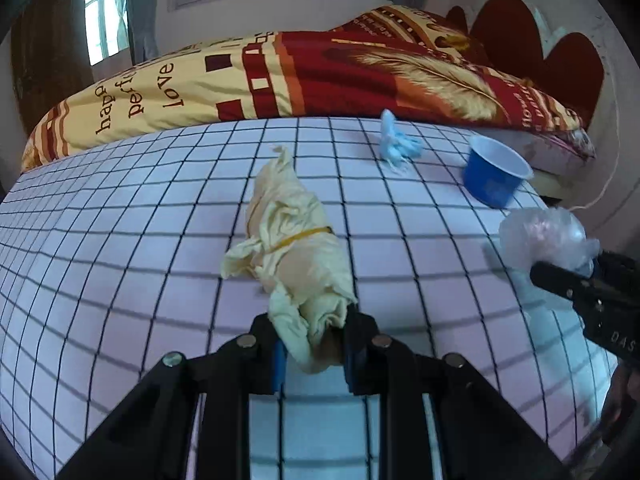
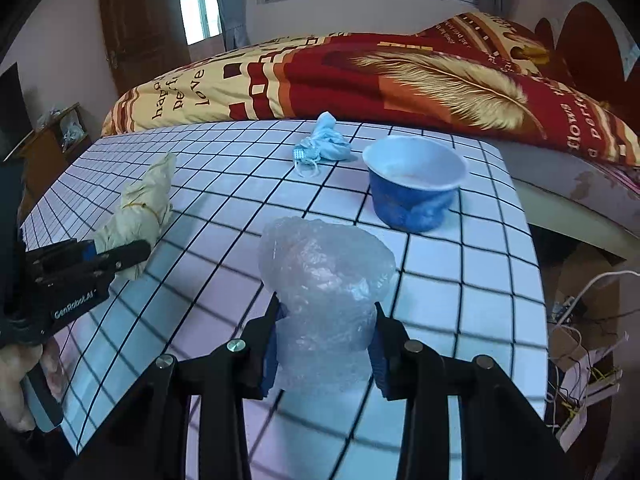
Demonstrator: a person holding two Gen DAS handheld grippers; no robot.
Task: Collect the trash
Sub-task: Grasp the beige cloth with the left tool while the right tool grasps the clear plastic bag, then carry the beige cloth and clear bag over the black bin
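My left gripper (image 1: 314, 340) is shut on the near end of a crumpled yellow paper wad (image 1: 288, 236) bound with a rubber band; it lies on the checked table. It also shows in the right wrist view (image 2: 140, 208). My right gripper (image 2: 326, 340) is shut on a crumpled clear plastic bag (image 2: 326, 276), also seen in the left wrist view (image 1: 544, 240). A crumpled blue face mask (image 2: 324, 144) and a blue cup (image 2: 412, 188) with a white inside stand farther back on the table.
The table has a white cloth with a black grid (image 2: 460, 280). Behind it is a bed with a red and yellow quilt (image 2: 360, 76). Cables and boxes (image 2: 584, 360) lie on the floor to the right. A wooden door (image 2: 140, 24) is at the back left.
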